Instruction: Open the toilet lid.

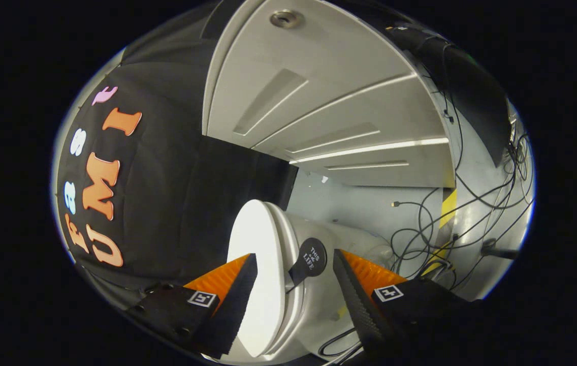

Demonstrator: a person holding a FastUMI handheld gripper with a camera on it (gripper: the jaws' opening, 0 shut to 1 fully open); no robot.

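The gripper (296, 264) was rolled well onto its side, so the whole room looked tipped over, with the ceiling panels (329, 101) sweeping overhead and a tangle of cables (446, 223) on the floor off past the right finger. Its fingers stood apart, clamped on nothing. Between them and just beyond their tips sat the toilet (319, 305), with the toilet lid (258, 264) showing as a broad white oval beside the left finger. A small dark round tab (311, 259) stuck out from the lid's edge into the gap between the fingers — near them, but neither finger pressed on it. Because of the heavy tilt, it could not be told for certain whether the lid lay flat on the seat or stood raised. As a judgement, the task was either at its approach, with the tab yet to be gripped and the lid yet to be swung up, or the fingers had let go after lifting — the single view did not settle which.
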